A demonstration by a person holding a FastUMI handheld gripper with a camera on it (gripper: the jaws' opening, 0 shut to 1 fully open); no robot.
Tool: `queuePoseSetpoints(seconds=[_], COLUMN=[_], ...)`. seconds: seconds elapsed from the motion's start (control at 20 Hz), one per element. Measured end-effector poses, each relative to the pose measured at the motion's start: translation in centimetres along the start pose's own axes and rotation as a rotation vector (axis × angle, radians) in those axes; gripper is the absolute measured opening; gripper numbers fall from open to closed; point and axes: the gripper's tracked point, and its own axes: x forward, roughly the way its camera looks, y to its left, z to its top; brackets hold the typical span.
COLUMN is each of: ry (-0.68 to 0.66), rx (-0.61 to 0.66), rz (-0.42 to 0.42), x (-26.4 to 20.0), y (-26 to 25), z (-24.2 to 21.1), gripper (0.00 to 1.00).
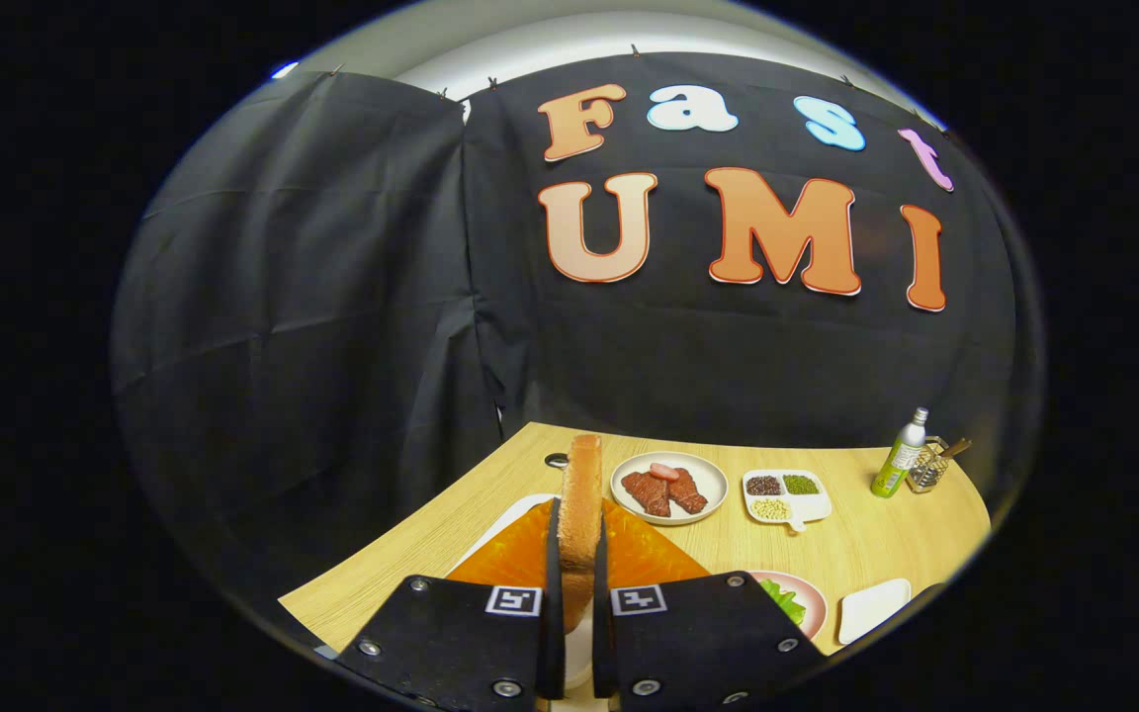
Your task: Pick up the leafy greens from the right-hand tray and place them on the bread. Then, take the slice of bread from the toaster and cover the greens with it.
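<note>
**Gripper view: toast clamped edge-on**

The black two-finger gripper (pixel 574 593) has its jaws nearly closed, both pressing a tan slice of bread (pixel 581 514) held upright above an orange mat (pixel 515 556); green leafy greens (pixel 785 600) lie on a pink plate (pixel 812 598) beside the right finger; beyond, a white plate of red meat (pixel 668 487); no label is legible.

Black gripper (pixel 574 593), silver screws, 2 square markers.
</note>
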Motion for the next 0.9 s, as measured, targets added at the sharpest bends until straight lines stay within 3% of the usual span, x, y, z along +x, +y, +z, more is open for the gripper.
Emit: queuePoseSetpoints(seconds=[0.2,0.9], ry=[-0.02,0.056], rx=[-0.006,0.032], rz=[-0.033,-0.141], x=[-0.8,-1.7], y=[-1.9,-10.3], z=[0.5,-4.2], gripper=[0.11,0.11])
